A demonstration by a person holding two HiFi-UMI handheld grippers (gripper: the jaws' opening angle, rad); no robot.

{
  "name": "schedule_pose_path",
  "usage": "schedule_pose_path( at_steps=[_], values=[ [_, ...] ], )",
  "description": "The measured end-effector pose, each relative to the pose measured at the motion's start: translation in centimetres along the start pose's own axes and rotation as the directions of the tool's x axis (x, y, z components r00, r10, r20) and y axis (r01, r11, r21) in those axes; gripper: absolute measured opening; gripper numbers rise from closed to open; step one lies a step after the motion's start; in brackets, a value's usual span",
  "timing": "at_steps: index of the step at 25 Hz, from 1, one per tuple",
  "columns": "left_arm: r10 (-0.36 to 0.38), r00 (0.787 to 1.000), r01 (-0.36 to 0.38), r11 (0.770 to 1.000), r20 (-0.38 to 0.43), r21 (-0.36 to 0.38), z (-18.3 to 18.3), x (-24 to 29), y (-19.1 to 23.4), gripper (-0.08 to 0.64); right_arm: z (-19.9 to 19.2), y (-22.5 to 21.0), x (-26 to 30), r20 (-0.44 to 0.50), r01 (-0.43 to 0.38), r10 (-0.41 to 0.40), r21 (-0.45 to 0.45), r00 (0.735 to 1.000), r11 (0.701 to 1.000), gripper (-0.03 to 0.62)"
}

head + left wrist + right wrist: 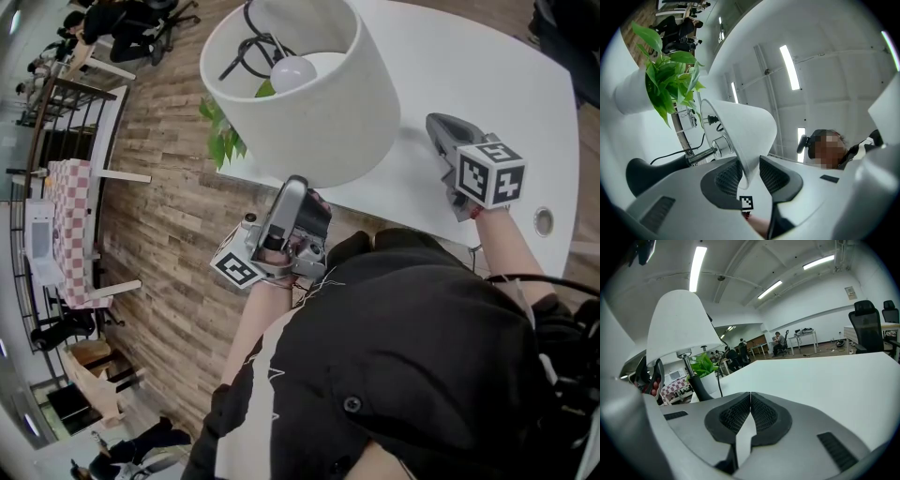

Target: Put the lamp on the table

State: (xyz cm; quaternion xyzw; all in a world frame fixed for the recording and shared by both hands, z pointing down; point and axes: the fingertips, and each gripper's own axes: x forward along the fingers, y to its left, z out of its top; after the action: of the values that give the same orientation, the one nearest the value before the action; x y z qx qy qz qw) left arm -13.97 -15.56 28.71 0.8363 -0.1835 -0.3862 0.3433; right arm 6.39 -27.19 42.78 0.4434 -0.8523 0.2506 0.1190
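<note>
- While the lamp stands upright on the white table, close to its near left edge, its white shade shows its open top to the head view, with the bulb visible inside.
- From the near side, the left gripper reaches up to the shade's lower rim. Its jaws stand partly apart with the rim's thin wall between the pads, and no squeeze on it is visible.
- To the right of the lamp and apart from it, the right gripper sits low over the table. Its jaws are closed together with nothing between them.
- Just left of the lamp is a potted plant, its green leaves beside the shade.
- Under the shade, the right gripper view shows the lamp's black base on the tabletop and a black cord running down beside it.
</note>
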Motion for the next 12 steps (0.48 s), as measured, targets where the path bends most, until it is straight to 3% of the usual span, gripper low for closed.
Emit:
schedule_pose_path(
  at_steps=[4, 12],
  values=[
    [0.029, 0.999, -0.028, 0.999, 0.032, -0.029, 0.12, -0.26, 0.28, 0.129, -0.06, 0.05, 0.17, -0.005, -0.004, 0.004, -0.002, 1.0, 1.0, 0.018],
    [0.055, 0.998, -0.055, 0.998, 0.043, -0.018, 0.28, -0.87, 0.8, 0.133, -0.3, 0.24, 0.5, -0.014, -0.009, 0.009, -0.006, 1.0, 1.0, 0.018]
  ],
)
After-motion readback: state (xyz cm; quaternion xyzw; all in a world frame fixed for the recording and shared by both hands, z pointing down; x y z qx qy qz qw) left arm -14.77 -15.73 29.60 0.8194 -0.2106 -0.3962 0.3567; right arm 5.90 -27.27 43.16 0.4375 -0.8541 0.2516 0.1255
